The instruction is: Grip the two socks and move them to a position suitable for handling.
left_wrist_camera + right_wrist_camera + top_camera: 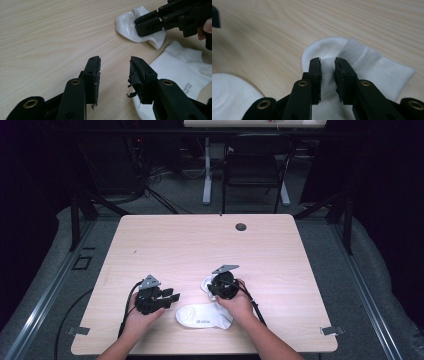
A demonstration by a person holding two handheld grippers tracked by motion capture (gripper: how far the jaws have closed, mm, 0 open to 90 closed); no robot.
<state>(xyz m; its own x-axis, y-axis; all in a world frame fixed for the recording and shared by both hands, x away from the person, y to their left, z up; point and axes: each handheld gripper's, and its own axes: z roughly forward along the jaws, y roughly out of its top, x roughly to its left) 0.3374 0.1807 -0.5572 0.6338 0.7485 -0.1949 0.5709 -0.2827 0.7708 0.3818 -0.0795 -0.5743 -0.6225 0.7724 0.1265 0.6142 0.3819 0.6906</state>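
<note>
Between the right gripper (327, 66)'s nearly closed jaws, a pinched white ribbed sock (367, 65).

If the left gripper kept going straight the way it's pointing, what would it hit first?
Probably bare light wooden table; the left gripper has open jaws with only tabletop between them. Farther along lies the small white sock that the right gripper is on, though depth is hard to judge.

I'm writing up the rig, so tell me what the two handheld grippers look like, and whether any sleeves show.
Both the left gripper and the right gripper are matt black, each topped by a grey three-cornered plate and trailing a black cable. Their jaws are blocky bars with brass-coloured rivets. The left gripper's pads are frayed, with shreds hanging. The forearms are bare; no sleeves are visible.
</note>
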